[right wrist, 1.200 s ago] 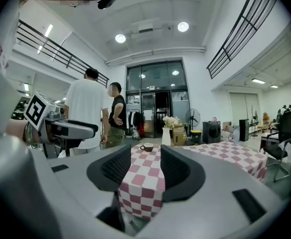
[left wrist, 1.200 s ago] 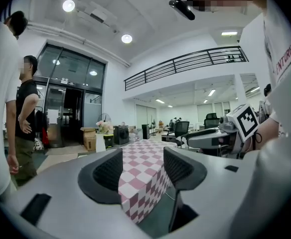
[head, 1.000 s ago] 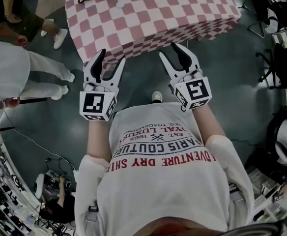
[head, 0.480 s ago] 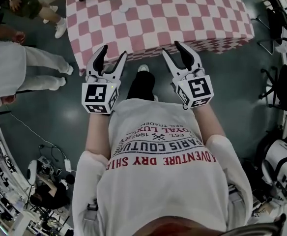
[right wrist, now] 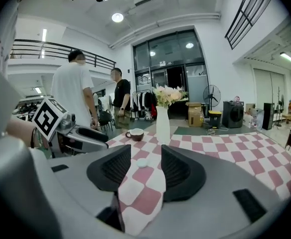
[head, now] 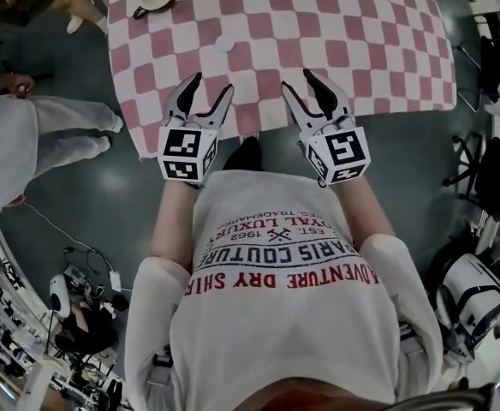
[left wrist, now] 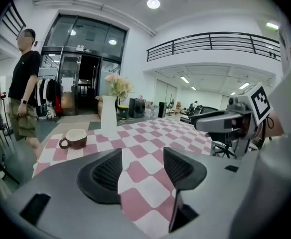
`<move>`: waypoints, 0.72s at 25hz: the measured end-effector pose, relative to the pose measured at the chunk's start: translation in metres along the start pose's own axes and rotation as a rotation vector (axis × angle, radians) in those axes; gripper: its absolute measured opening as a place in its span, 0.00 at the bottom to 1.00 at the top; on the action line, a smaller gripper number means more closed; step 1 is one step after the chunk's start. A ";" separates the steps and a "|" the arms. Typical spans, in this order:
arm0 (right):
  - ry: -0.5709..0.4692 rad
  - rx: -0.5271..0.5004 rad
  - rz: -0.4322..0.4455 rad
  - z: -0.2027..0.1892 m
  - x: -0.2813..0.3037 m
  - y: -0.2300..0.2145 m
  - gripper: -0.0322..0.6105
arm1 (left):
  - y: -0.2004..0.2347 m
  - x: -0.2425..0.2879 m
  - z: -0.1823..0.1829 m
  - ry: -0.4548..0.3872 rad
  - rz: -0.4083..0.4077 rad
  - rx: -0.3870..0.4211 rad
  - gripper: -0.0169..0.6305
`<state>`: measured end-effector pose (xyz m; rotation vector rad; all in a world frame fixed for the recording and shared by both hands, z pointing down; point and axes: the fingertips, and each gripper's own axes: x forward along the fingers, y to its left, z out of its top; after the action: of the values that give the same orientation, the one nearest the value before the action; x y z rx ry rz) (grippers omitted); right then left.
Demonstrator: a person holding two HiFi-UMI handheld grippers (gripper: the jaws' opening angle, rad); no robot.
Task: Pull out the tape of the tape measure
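The left grey gripper point(head: 211, 84) and right grey gripper point(head: 297, 80) hovered at the near table edge, jaws apart, empty. The small white round disc point(head: 224, 44) (probably the tape measure) lay farther on the pink-checked tablecloth point(head: 361, 32). Risk: a one-sided grip could skid it away.

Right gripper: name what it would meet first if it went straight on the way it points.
Probably the white disc on the table: it lies centred between the open jaws of the right gripper. Depth is unclear, so the gripper might pass just above it.
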<state>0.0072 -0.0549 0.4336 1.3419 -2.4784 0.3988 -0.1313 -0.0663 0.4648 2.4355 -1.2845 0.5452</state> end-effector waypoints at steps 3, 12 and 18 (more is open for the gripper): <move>0.045 0.002 0.014 -0.005 0.035 -0.001 0.35 | 0.025 0.030 -0.016 0.052 -0.017 -0.018 0.45; 0.139 -0.001 0.021 -0.018 0.100 -0.012 0.35 | 0.068 0.096 -0.066 0.281 -0.047 -0.012 0.46; 0.166 0.008 0.022 -0.023 0.116 -0.023 0.35 | 0.075 0.127 -0.089 0.407 -0.030 0.005 0.51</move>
<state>-0.0310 -0.1469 0.5017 1.2330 -2.3589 0.5048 -0.1443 -0.1557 0.6110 2.1894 -1.0720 0.9753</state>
